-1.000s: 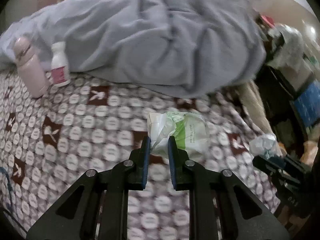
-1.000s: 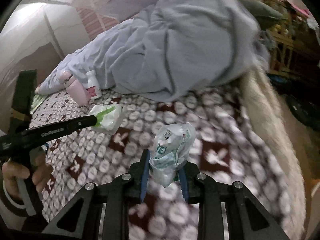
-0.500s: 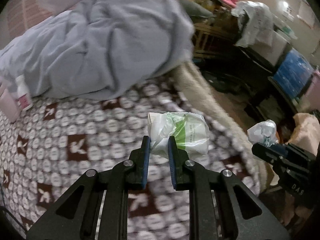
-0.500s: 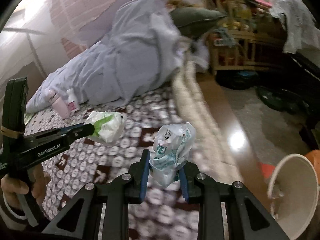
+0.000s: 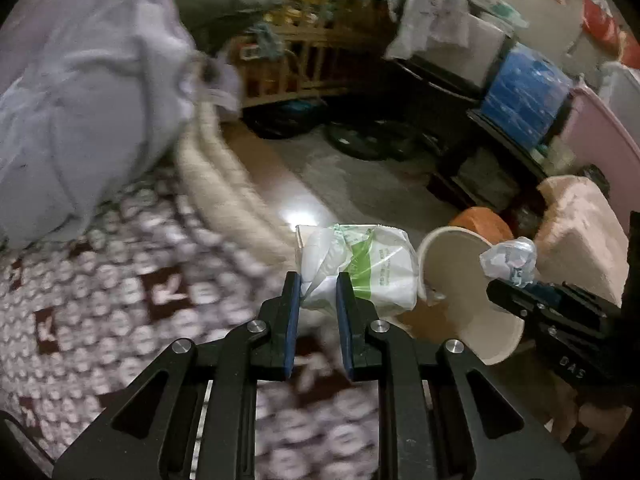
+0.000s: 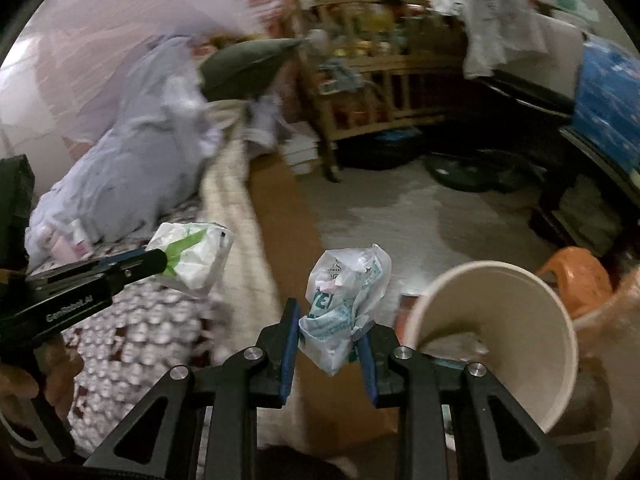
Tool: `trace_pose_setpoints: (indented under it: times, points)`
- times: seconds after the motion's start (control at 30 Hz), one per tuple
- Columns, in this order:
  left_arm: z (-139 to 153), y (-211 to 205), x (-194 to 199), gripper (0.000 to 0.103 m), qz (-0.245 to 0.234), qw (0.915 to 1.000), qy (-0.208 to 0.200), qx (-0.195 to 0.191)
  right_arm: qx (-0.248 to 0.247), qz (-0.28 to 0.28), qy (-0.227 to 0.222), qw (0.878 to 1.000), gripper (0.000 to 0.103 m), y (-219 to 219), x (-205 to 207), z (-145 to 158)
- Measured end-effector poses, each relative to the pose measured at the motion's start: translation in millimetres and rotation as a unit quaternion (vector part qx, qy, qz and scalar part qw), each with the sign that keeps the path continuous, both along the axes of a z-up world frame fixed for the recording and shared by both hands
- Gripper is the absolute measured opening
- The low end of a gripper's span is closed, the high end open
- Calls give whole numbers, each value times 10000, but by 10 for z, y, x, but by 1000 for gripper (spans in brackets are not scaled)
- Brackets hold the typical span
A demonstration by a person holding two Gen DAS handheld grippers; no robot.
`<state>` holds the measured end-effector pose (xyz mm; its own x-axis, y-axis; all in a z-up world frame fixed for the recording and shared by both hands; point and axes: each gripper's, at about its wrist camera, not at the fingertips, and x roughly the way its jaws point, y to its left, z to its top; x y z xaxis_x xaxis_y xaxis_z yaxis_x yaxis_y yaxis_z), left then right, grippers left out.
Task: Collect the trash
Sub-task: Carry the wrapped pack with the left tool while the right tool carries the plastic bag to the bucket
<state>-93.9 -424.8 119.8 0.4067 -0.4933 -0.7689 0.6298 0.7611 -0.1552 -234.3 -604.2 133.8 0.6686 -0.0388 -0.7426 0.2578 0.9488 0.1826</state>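
Note:
My left gripper is shut on a crumpled white and green wrapper, held in the air over the bed's edge. The same wrapper shows at the left of the right wrist view, at the tip of the left gripper. My right gripper is shut on a crumpled clear and teal plastic wrapper; that wrapper also appears at the right of the left wrist view. A cream round bin stands open on the floor just right of both grippers, also seen as the bin.
The patterned bed cover and a grey blanket lie to the left, with a braided cream edge. An orange stool, pink cushion, wooden shelves and a blue box crowd the floor. A hand holds the left tool.
Both grippers have swung right, off the bed toward the floor, each still carrying its wrapper. The cream bin has come into view beside them; the bottles on the bed slid out to the left.

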Motion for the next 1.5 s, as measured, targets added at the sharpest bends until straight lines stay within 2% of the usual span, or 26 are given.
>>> trace_pose_setpoints:
  times: [0.3,0.63,1.5]
  points:
    - [-96,-659,-182,15,-506,9986,133,93,71,-648,194,9977,26,-605,-341,-182]
    - [-248,-1136,-329,15,-841,9959,193,272,133,-998,303,9945,26,-953,-482,-294]
    - [-484,-1538,-469,15,-1172,9908,249,621,226,-1358,350,9899,26,-1263,-648,-427]
